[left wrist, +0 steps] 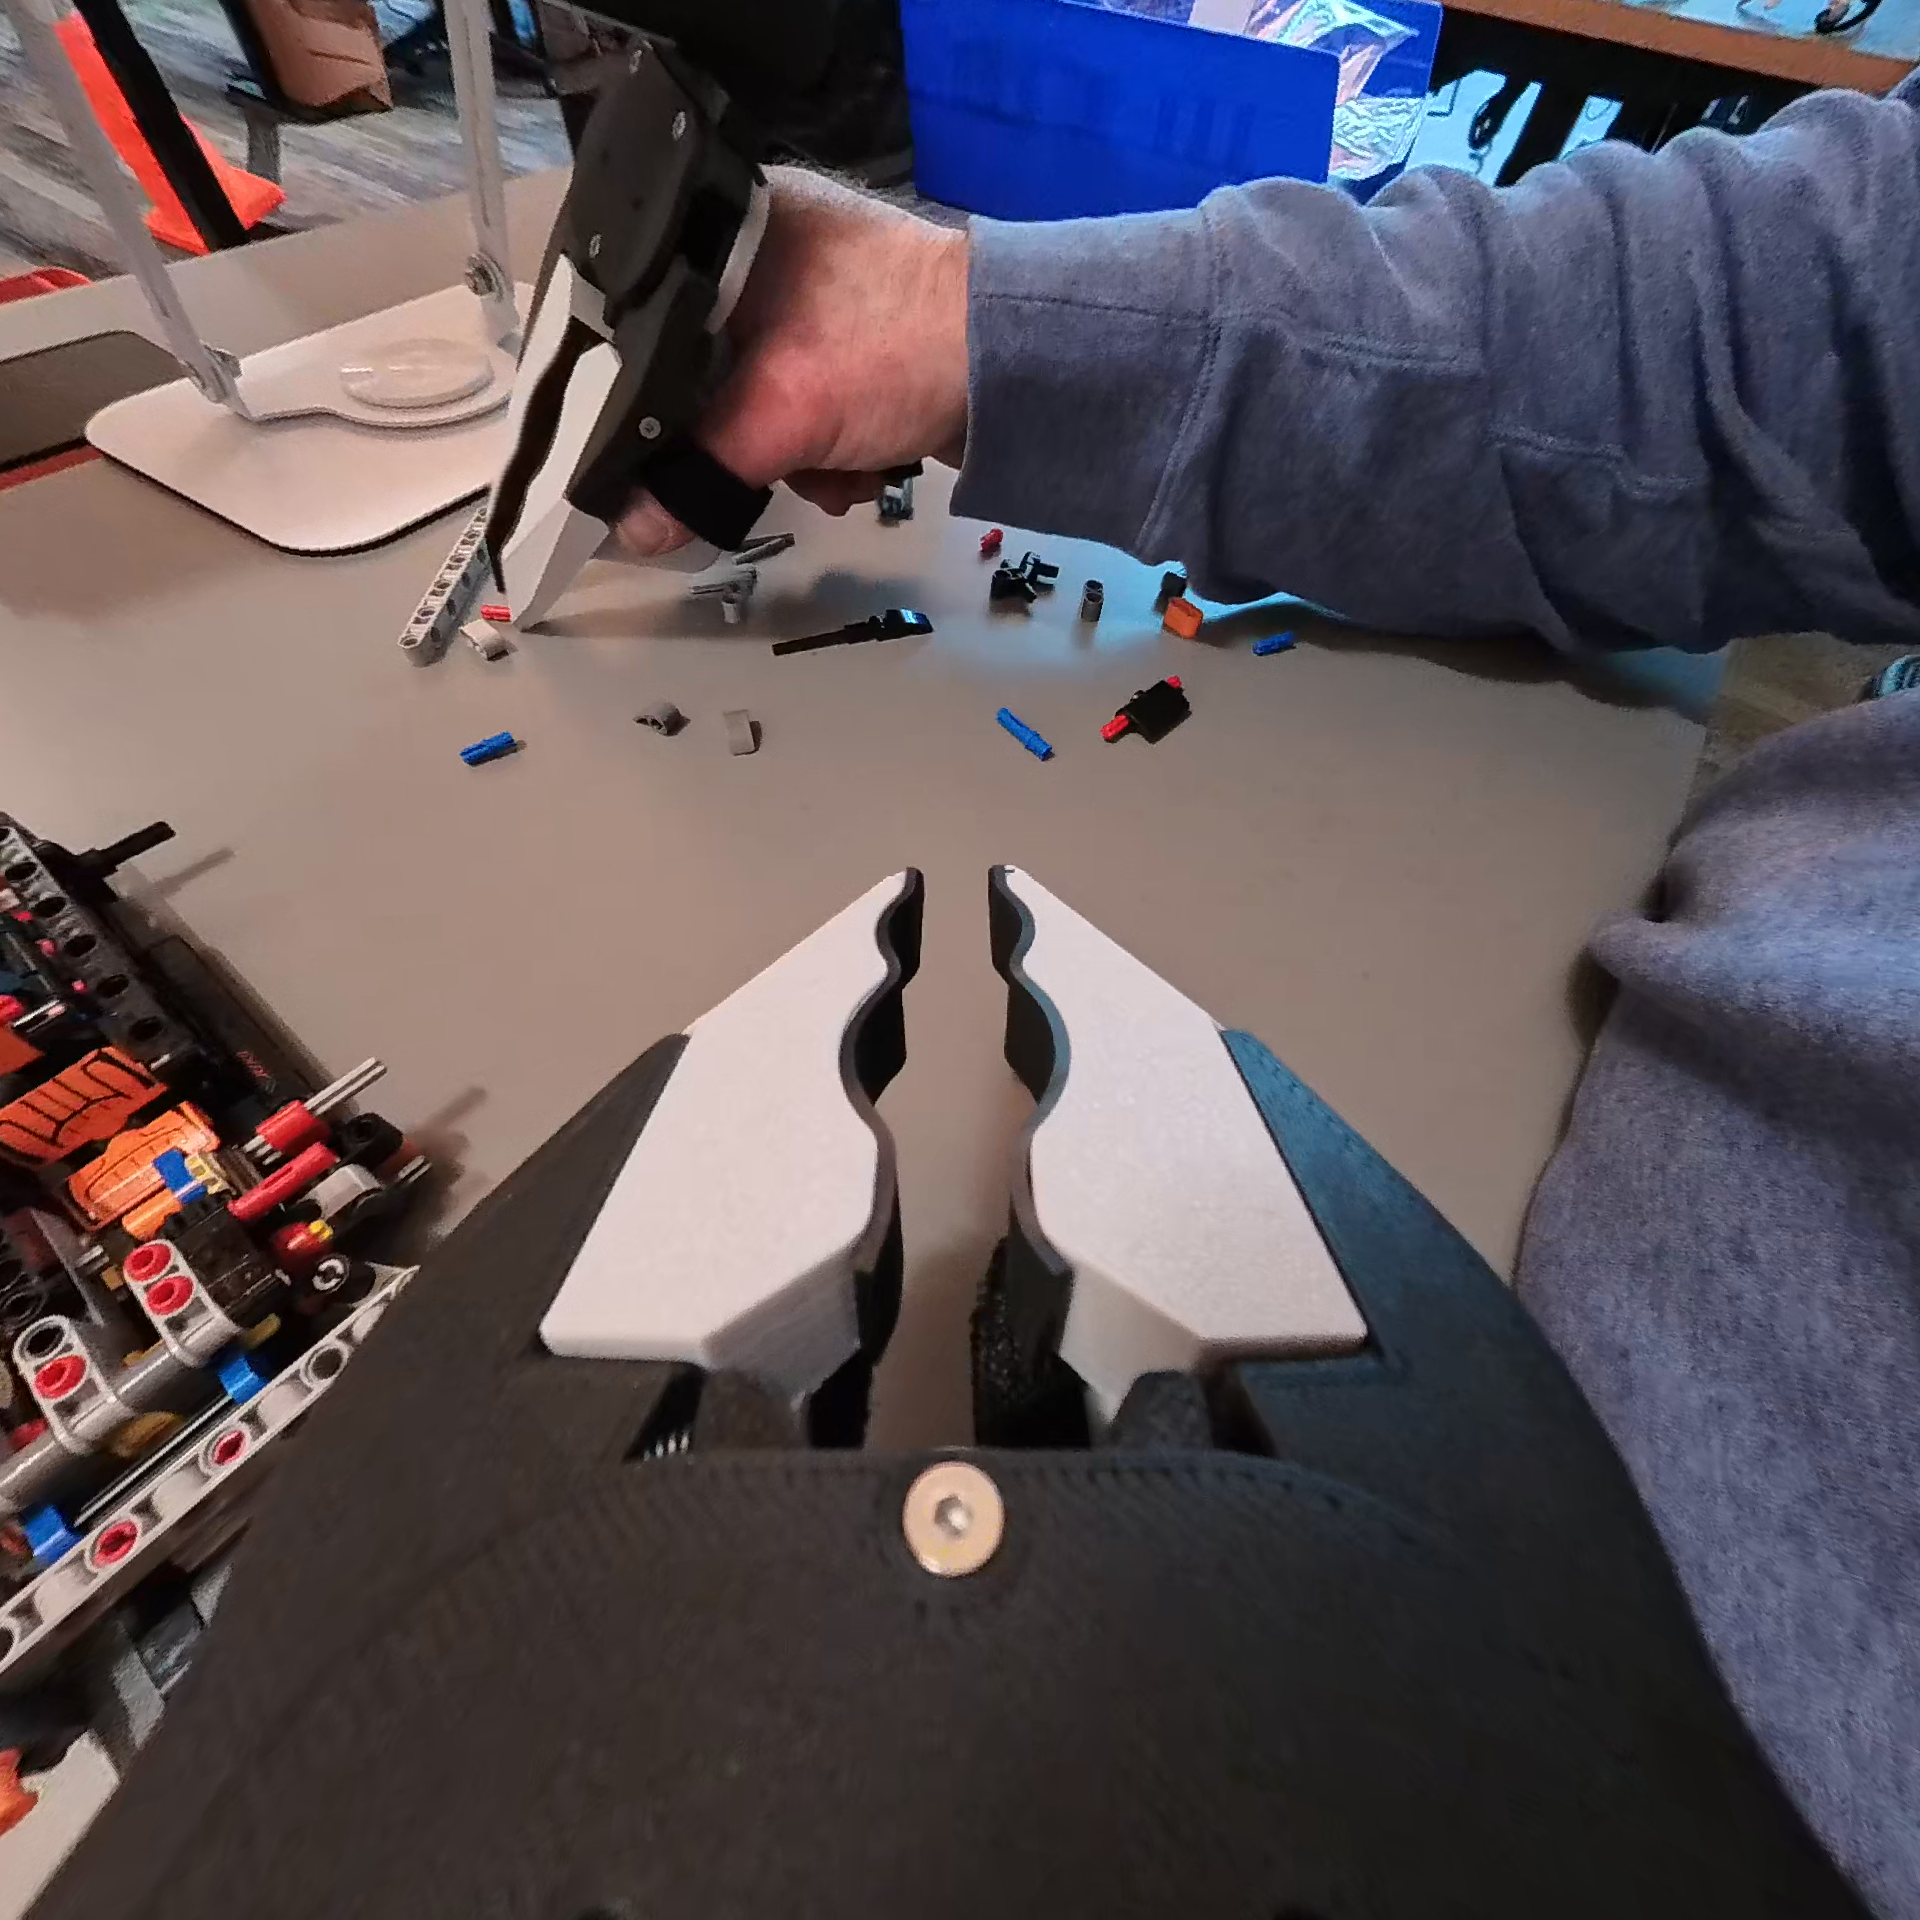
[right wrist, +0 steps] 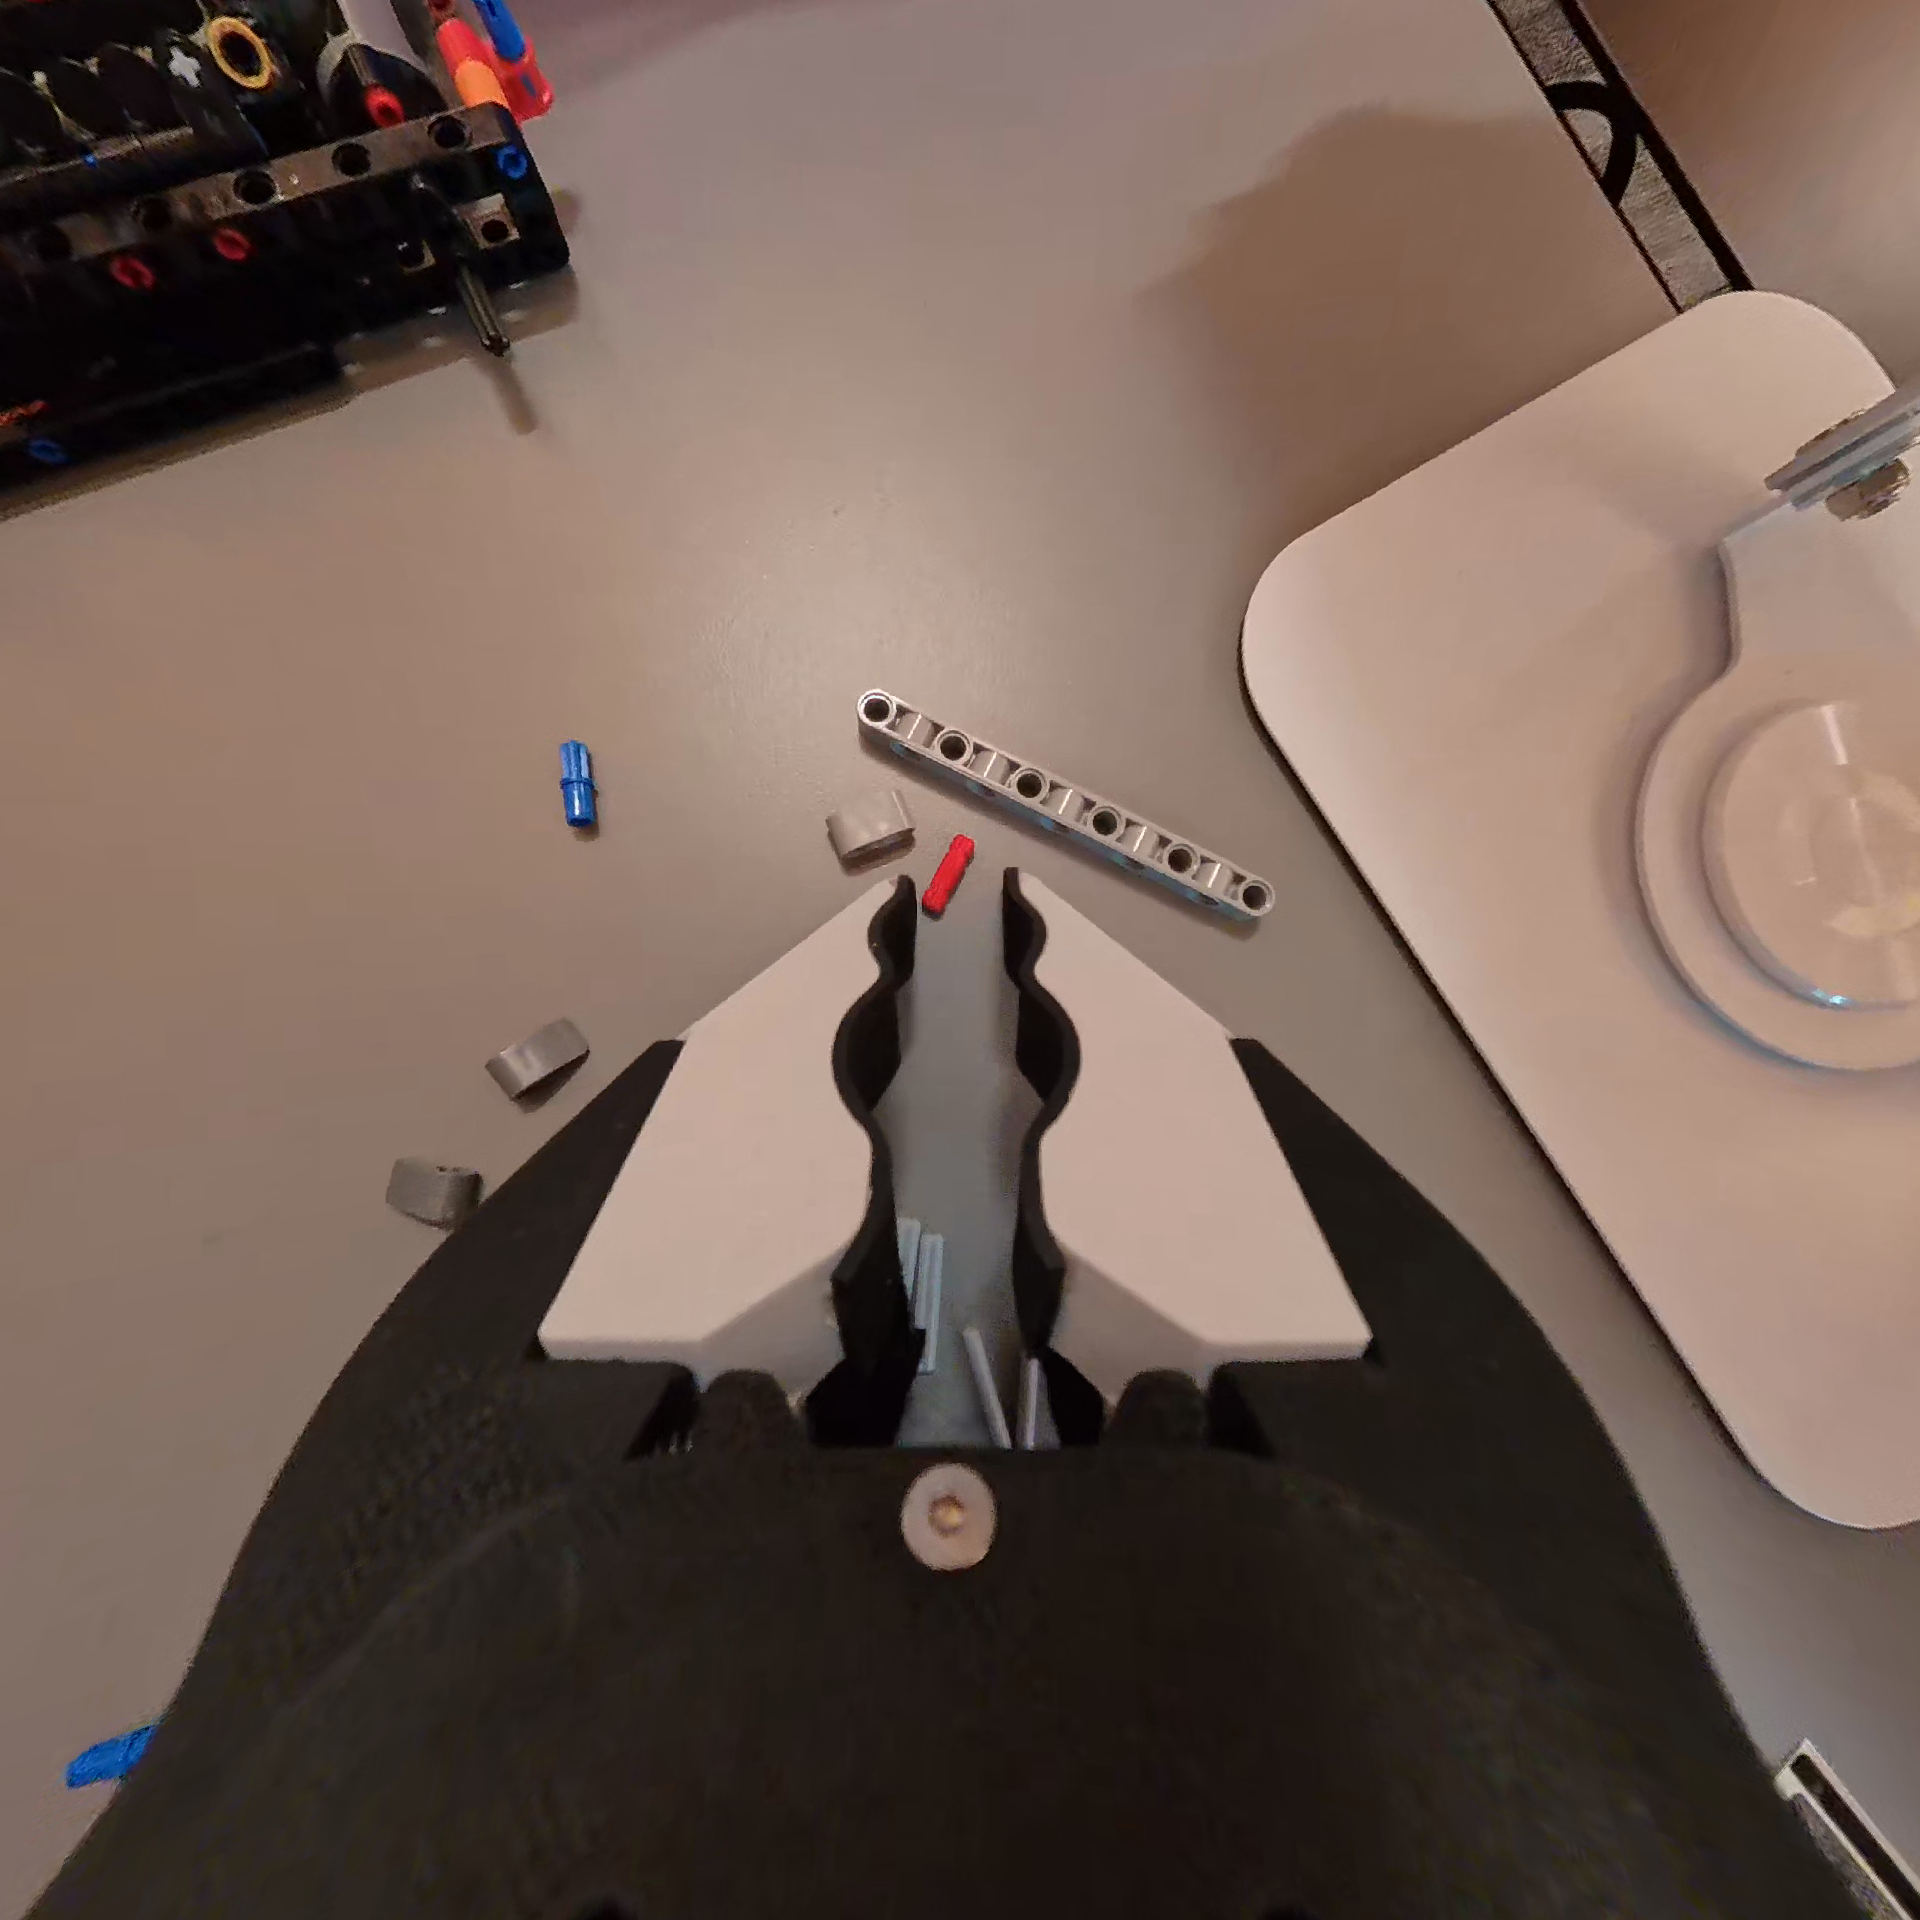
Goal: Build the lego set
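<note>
My right gripper [right wrist: 957, 883] is open with a narrow gap, its tips low over the grey table. A small red pin [right wrist: 948, 875] lies on the table right at the tips, nearer the left finger and not gripped. A long light-grey beam with holes [right wrist: 1065, 802] lies just beyond it. The partly built black, orange and red model [right wrist: 260, 208] stands at the far left. My left gripper [left wrist: 956, 878] is slightly open and empty above bare table, with the model [left wrist: 156, 1195] at its left. The left wrist view shows the right gripper [left wrist: 506, 603] by the red pin [left wrist: 497, 611].
Small grey curved pieces [right wrist: 871, 826] [right wrist: 537, 1058] and blue pins [right wrist: 577, 784] lie near the right gripper. Several loose black, red, blue and orange parts [left wrist: 1148, 712] are scattered mid-table. A white stand base [right wrist: 1507, 831] with a clear disc sits at the right. A sleeved arm [left wrist: 1455, 395] crosses above. Tip to tip, the grippers are about 25 cm apart.
</note>
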Motion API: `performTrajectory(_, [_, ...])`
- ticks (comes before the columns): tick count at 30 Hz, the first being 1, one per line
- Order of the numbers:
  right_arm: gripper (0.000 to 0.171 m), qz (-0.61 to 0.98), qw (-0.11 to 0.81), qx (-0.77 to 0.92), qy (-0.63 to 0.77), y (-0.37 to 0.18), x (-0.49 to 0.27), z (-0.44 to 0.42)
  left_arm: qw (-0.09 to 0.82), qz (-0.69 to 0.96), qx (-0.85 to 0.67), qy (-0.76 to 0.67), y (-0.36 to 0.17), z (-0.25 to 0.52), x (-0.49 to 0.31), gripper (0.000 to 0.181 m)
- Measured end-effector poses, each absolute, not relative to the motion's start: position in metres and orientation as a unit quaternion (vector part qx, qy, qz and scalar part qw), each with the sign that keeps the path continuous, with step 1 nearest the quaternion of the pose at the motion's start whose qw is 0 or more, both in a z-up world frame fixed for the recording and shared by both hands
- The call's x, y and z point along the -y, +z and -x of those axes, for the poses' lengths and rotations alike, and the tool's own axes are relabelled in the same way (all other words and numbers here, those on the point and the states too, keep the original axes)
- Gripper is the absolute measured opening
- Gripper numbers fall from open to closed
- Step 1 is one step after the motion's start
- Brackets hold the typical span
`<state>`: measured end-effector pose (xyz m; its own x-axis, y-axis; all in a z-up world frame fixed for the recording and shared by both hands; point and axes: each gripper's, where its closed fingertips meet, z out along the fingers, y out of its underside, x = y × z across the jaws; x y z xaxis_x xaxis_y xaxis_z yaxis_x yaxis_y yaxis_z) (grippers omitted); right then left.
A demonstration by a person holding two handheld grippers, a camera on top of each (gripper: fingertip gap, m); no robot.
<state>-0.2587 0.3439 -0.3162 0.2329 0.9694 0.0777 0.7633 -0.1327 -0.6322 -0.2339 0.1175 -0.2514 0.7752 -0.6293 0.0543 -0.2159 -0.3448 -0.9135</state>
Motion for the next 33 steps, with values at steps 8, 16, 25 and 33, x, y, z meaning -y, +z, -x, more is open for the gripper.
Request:
performTrajectory(8, [0.002,0.733,0.271,0.594,0.190,-0.317,-0.340,0.261,0.508,0.792,-0.266,-0.207,-0.251,0.233,-0.119,0.010])
performTrajectory(16, [0.001,0.697,0.236,0.614,0.286,-0.274,-0.287,0.246,0.543,0.786,-0.251,-0.158,-0.235,0.246,-0.133,0.016])
performTrajectory(25, [0.001,0.622,0.162,0.644,0.414,-0.213,-0.172,0.213,0.574,0.725,-0.382,-0.011,-0.205,0.226,-0.155,0.027])
performTrajectory(33, [0.000,0.609,0.106,0.636,0.463,-0.209,-0.141,0.200,0.571,0.676,-0.466,0.026,-0.208,0.196,-0.145,0.017])
